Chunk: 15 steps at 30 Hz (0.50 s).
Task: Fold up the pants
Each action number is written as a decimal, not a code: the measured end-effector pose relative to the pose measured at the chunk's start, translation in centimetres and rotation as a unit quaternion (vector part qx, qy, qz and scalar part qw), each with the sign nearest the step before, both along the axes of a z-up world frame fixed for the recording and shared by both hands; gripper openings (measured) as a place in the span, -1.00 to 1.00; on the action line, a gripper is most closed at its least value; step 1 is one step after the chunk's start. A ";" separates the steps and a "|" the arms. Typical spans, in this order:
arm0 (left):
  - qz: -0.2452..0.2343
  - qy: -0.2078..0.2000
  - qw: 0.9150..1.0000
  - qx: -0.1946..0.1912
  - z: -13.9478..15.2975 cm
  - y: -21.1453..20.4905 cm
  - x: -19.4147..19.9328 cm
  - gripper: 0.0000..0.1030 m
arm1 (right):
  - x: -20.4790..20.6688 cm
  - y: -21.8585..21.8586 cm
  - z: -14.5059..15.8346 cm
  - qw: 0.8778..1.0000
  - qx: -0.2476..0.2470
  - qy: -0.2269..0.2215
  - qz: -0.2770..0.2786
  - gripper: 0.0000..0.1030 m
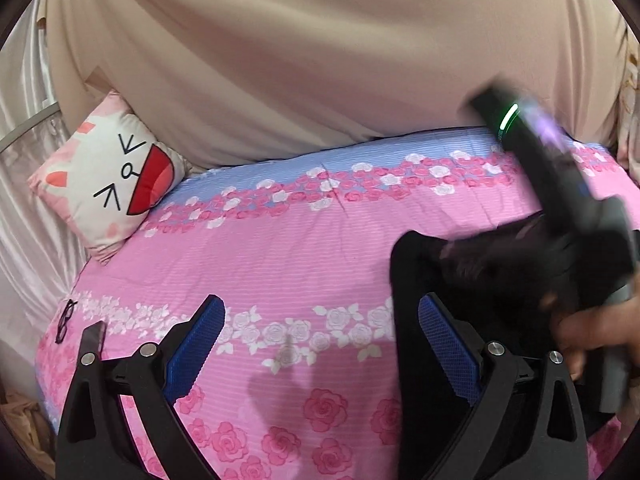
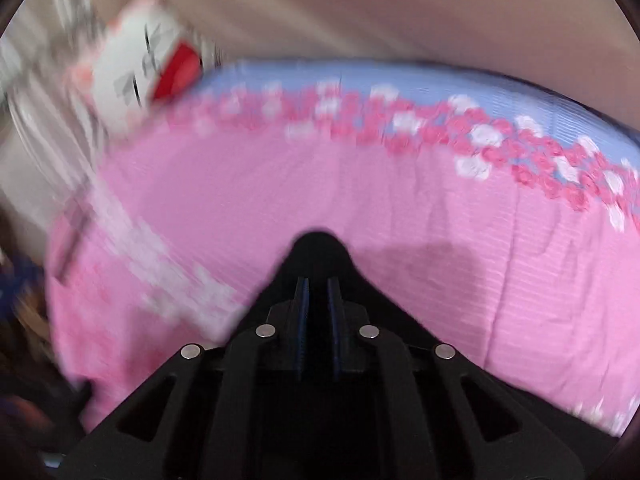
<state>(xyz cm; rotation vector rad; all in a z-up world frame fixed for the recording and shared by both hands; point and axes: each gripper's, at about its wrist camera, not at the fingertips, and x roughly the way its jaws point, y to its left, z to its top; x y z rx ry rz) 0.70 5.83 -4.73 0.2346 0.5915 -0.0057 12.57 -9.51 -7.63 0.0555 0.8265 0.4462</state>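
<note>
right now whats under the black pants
The black pants lie on the pink rose-print bedsheet, which shows all around them. The right tongs are closed on a fold of them. Whatever lies directly beneath the cloth is covered.

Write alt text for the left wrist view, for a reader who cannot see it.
The open left gripper hovers over a pink floral bedspread, its blue-padded fingers spread wide and empty. At right, black pants lie beside the blurred right gripper. A cat-face pillow leans at the bed's far left.
</note>
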 end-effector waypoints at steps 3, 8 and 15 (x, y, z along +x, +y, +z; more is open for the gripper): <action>-0.023 0.006 1.000 -0.007 -0.3 -1.0 0.1 0.88 | -5.0 -3.4 2.9 0.997 0.011 -0.055 -0.044 -0.82; -0.066 0.031 0.997 -0.009 -1.8 -4.3 0.5 0.88 | -12.9 -13.0 -1.0 0.976 -0.058 -0.044 -0.205 -0.81; -0.088 0.049 0.995 0.010 -3.6 -8.1 0.0 0.88 | -19.4 -17.6 -0.3 0.959 -0.040 -0.098 -0.264 -0.79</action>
